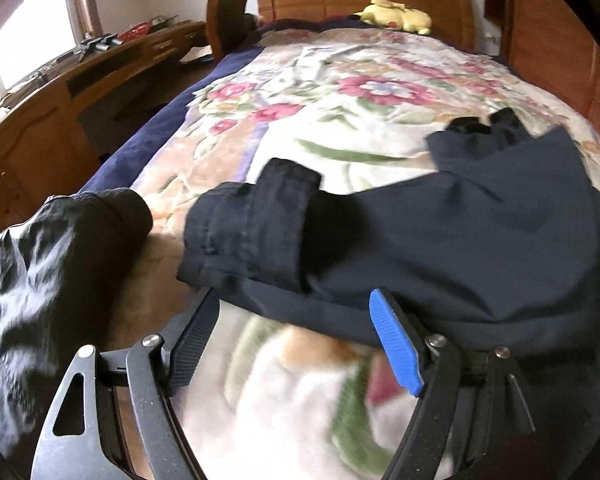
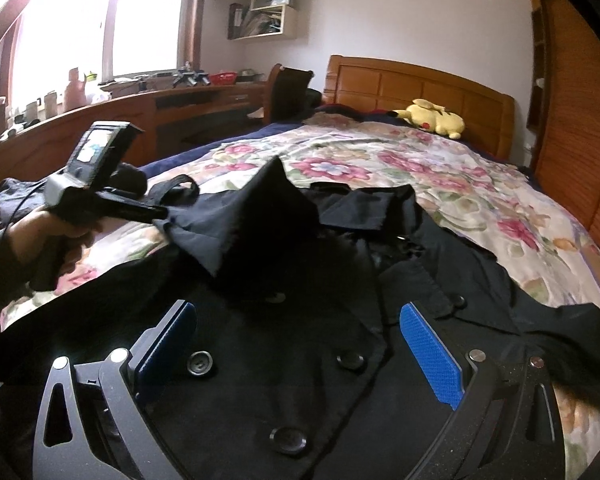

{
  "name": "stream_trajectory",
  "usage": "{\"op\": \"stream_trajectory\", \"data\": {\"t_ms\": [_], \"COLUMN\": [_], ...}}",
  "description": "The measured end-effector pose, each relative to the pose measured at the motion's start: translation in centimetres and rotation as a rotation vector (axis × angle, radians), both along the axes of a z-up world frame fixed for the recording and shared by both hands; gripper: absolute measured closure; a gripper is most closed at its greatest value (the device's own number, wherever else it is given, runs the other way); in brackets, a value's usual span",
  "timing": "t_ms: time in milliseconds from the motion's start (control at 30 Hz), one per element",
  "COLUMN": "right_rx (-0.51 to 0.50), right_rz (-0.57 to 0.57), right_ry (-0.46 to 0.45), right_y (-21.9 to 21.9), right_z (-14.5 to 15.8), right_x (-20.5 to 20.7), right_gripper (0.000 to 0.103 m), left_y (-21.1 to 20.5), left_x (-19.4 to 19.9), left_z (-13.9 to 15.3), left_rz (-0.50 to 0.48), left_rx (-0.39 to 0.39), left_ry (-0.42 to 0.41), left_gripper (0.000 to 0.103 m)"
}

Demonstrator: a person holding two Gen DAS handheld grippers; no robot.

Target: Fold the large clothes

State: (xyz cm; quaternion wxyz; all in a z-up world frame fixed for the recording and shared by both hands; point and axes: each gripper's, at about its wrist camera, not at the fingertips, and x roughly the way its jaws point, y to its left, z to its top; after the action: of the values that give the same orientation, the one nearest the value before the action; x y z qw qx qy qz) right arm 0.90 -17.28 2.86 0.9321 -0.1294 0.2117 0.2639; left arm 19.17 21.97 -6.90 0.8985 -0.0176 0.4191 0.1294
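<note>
A large dark navy coat [image 2: 300, 340] with round buttons lies spread on the floral bedspread [image 2: 420, 168]. In the left wrist view its sleeve [image 1: 380, 248] with a cuff strap lies folded across, just ahead of my open left gripper [image 1: 296, 320], whose fingers are apart and hold nothing. My right gripper [image 2: 300, 328] is open above the coat's buttoned front, empty. The left gripper also shows in the right wrist view [image 2: 100, 200], held in a hand at the coat's left sleeve.
A second black crumpled garment [image 1: 60, 260] lies at the bed's left edge. A yellow plush toy [image 2: 432, 118] sits by the wooden headboard [image 2: 420, 84]. A wooden desk [image 2: 140, 112] runs along the left under the window. A wardrobe [image 2: 580, 140] stands on the right.
</note>
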Motion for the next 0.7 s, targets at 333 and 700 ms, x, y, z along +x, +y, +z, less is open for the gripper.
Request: {"op": "stream_trajectory", "data": {"t_ms": [333,700], "right_rx": [-0.017,-0.017], "right_rz": [0.013,-0.026], "right_ry": [0.008,0.003], "right_y": [0.4,-0.5], "right_z": [-0.3,-0.4], "right_x": [0.2,0.2], "right_gripper": [0.001,0.001], "left_y": [2.1,0.4], "left_x": [1.7,2.8], "left_z": [0.3,1.3], "left_rz": [0.036,-0.029], "left_rx": [0.041,-0.003], "left_ry": [-0.015,-0.004], "left_gripper": [0.025,0.095]}}
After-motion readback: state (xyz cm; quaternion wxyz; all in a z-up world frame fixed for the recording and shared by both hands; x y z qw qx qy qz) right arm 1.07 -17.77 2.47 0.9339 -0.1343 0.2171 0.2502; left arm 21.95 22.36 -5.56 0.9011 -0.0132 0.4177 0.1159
